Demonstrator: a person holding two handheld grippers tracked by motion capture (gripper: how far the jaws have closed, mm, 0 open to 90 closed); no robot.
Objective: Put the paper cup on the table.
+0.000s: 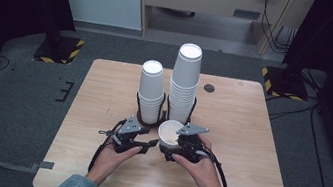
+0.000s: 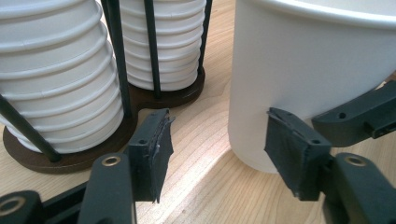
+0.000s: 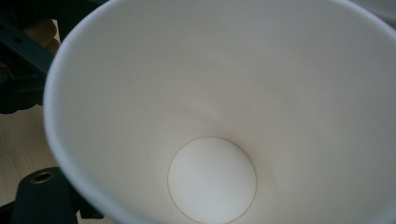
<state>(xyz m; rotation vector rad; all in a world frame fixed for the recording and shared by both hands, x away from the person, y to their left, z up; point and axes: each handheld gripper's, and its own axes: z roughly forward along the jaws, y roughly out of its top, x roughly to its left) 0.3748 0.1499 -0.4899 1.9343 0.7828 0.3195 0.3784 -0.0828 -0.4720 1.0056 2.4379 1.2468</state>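
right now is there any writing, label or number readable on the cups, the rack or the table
None can be read.
The loose cup, the two cup stacks and the dark rack are plain.
The table bears no print.
The yellow-black striped floor plates carry no words.

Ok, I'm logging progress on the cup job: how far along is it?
Done: one single cup stands apart from the two upturned stacks, short and tall. In hand: the right hand-held gripper appears to grip its wall; the left hand-held gripper waits beside it, jaws apart and empty. Left: both stacks look nearly full, so most cups remain.
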